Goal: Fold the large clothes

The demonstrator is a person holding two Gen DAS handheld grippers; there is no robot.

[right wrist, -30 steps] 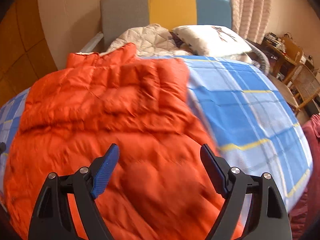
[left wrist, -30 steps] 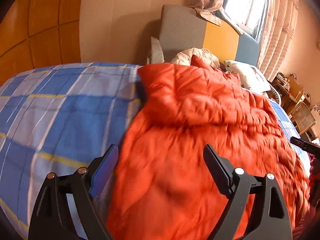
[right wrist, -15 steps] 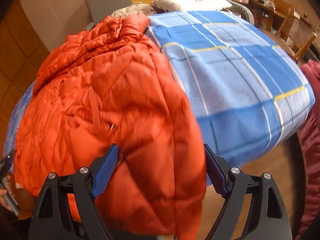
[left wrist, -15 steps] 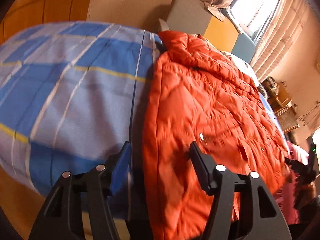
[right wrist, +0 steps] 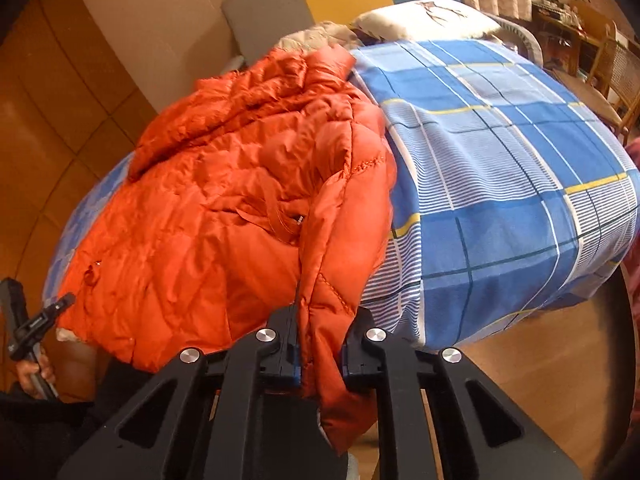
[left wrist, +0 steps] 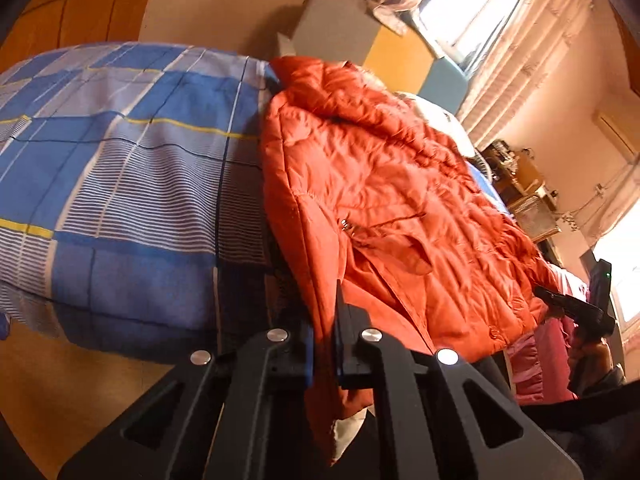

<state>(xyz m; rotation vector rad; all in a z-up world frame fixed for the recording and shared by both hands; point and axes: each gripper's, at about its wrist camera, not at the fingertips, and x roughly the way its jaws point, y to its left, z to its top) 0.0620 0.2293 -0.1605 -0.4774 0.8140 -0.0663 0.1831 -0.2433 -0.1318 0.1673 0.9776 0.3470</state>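
Note:
An orange quilted puffer jacket (left wrist: 392, 184) lies along a bed with a blue plaid cover (left wrist: 120, 168), its lower hem hanging over the near bed edge. My left gripper (left wrist: 324, 340) is shut on the jacket's hem at its left corner. In the right wrist view my right gripper (right wrist: 320, 344) is shut on the hem of the same jacket (right wrist: 224, 200) at its right corner, next to the plaid cover (right wrist: 500, 168). The right gripper (left wrist: 572, 308) also shows at the far right of the left wrist view.
A grey, yellow and blue headboard (left wrist: 360, 40) and a white pillow (right wrist: 420, 20) are at the far end of the bed. A curtained window (left wrist: 480, 20) is behind. Wooden furniture and a chair (right wrist: 600, 64) stand at the right. Wooden floor (right wrist: 520, 380) lies below the bed edge.
Both grippers dropped from above the jacket to the near bed edge and closed on the jacket's hem, one at each corner. They were open a second ago.

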